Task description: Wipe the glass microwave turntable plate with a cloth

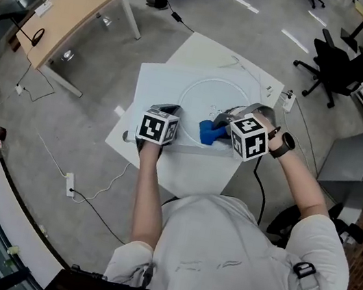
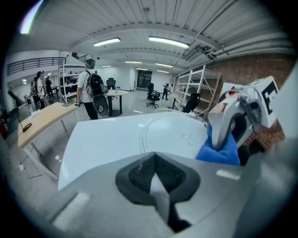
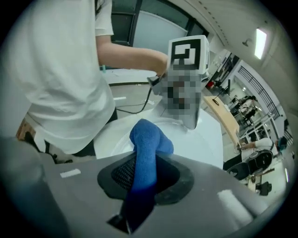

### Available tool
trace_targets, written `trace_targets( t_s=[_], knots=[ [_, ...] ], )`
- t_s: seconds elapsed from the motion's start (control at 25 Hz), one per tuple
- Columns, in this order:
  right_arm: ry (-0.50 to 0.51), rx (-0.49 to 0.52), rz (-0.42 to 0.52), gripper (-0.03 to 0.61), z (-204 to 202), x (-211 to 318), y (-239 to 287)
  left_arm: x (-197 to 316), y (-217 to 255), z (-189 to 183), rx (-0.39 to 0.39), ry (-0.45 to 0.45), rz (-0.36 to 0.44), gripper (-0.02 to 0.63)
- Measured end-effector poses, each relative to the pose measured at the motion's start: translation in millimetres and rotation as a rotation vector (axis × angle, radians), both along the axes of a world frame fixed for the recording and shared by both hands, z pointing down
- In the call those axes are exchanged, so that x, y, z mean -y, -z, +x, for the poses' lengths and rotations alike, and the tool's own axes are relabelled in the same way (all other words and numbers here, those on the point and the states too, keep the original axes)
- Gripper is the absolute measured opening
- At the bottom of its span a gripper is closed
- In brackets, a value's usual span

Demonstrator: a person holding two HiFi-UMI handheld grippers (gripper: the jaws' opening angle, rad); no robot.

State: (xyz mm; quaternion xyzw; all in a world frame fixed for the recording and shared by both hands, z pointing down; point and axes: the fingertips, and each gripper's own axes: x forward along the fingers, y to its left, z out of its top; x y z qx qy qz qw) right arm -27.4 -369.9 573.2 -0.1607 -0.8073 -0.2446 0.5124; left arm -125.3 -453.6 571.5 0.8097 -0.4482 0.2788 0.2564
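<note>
The round glass turntable plate (image 1: 217,102) lies flat on a white table (image 1: 156,84); its rim shows in the left gripper view (image 2: 164,132) too. My right gripper (image 1: 219,123) hovers at the plate's near edge, shut on a blue cloth (image 1: 209,132) that bunches out past the jaws (image 3: 146,142). From the left gripper view the same cloth (image 2: 219,152) hangs under the right gripper (image 2: 218,138). My left gripper (image 1: 167,111) is at the table's front, left of the plate, jaws shut (image 2: 156,182) with nothing between them and apart from the glass.
A wooden desk (image 1: 66,9) stands at the far left and a black office chair (image 1: 345,62) at the far right. A power strip and cable (image 1: 70,185) lie on the floor. A person with a backpack (image 2: 93,90) stands in the distance, near metal shelves (image 2: 195,88).
</note>
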Motion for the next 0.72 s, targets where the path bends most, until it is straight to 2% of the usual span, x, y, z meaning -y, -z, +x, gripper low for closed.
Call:
trace_targets(
  t_s=[0.12,0.24,0.36,0.44,0.52,0.6,0.72],
  knots=[
    [-0.113,0.103,-0.006,0.083,-43.6,19.4,-0.7,1.2,-0.9,-0.7,0.003,0.005,-0.002,0.002],
    [-0.24,0.187,0.062,0.083,-63.9,60.6,-1.4,0.9,-4.1,1.2,-0.006,-0.004,-0.004,0.002],
    [-0.408,0.194,0.219,0.081,-46.1,114.5,-2.1,-0.7,-8.6,8.3,-0.024,-0.029,-0.003,0.002],
    [-0.49,0.139,0.311,0.078,-18.0,138.3,-3.1,-1.4,-8.0,8.7,-0.021,-0.029,0.0,0.002],
    [-0.526,0.07,0.347,0.078,11.3,145.2,-3.0,-1.2,-5.7,5.6,-0.013,-0.014,0.003,0.002],
    [-0.527,0.016,0.31,0.077,34.1,135.6,-1.7,-1.7,-5.9,3.5,-0.012,-0.005,0.0,0.002],
    [-0.453,-0.027,0.118,0.069,50.1,91.0,-0.1,-2.0,-6.7,3.4,-0.015,-0.008,-0.001,0.002]
  ],
)
